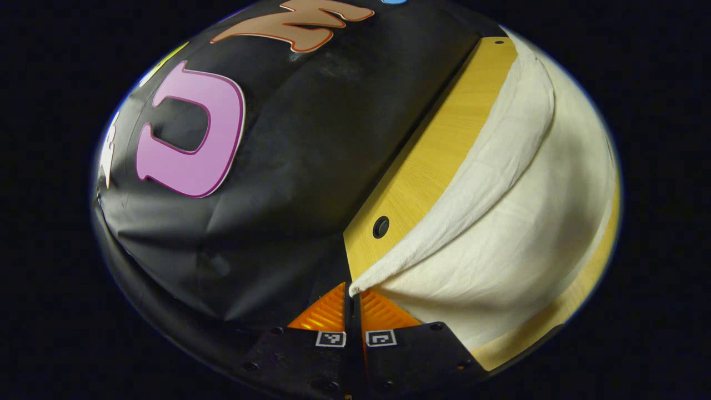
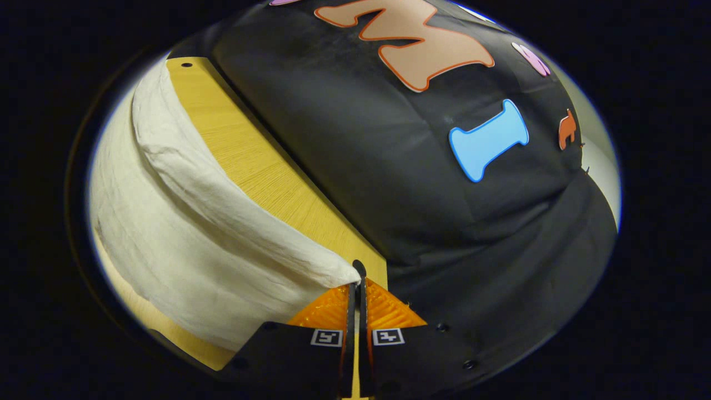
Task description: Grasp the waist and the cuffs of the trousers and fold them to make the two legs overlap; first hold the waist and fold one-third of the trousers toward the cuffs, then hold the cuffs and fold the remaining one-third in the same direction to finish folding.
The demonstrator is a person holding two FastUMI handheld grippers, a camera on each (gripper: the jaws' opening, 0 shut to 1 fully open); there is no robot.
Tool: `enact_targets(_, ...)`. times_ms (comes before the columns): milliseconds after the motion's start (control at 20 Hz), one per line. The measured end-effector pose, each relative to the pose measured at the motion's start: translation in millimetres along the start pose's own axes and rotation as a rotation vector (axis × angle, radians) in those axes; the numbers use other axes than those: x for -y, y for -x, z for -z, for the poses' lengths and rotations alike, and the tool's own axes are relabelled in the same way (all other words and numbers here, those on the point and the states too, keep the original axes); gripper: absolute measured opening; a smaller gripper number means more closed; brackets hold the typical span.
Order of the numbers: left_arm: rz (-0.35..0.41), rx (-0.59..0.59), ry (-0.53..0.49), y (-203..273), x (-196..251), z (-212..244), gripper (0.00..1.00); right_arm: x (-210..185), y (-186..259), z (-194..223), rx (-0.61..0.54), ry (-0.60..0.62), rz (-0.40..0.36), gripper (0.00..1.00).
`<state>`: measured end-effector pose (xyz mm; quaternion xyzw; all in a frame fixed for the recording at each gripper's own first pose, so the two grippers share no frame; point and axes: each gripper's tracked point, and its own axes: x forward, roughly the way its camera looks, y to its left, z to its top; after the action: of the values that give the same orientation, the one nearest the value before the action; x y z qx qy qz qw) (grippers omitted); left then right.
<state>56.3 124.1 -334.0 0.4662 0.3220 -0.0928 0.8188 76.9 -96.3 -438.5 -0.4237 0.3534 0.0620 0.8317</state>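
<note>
The cream trousers [image 1: 516,233] lie spread on the yellow wooden table [image 1: 427,161]. In the left gripper view their near corner is pinched between the fingers of my left gripper [image 1: 353,290], which is shut on the cloth, and a rolled fold runs away from it to the upper right. In the right gripper view the trousers [image 2: 183,250] spread to the left, and another corner ends at my right gripper [image 2: 356,284], shut on it. From there a thick fold climbs to the upper left. Which end of the trousers is held I cannot tell.
The table's far edge meets the black booth wall [image 1: 289,166] in the left gripper view and the same wall [image 2: 422,183] in the right gripper view. A dark round hole [image 1: 381,226] sits in the tabletop near the left gripper. Bare wood [image 2: 244,150] borders the cloth.
</note>
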Motion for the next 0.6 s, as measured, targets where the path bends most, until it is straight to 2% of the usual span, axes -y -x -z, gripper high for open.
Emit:
enact_targets(250,0.024,0.029,0.022,-25,16,-2,0.00,-25,-19,3,-0.064,-0.023,0.003,0.03)
enact_targets(300,0.022,0.038,0.030,-28,17,-1,0.00,-26,-20,2,-0.064,-0.030,0.011,0.08)
enact_targets(450,0.035,0.027,0.068,-42,25,9,0.00,-31,-27,3,-0.102,-0.091,0.017,0.06)
enact_targets(500,0.044,0.028,0.084,-44,28,11,0.00,-34,-30,5,-0.122,-0.120,0.004,0.08)
enact_targets(550,0.062,0.033,0.107,-45,32,13,0.00,-38,-27,5,-0.144,-0.157,-0.009,0.19)
enact_targets(600,0.068,0.047,0.134,-43,33,12,0.00,-39,-25,3,-0.149,-0.196,-0.017,0.39)
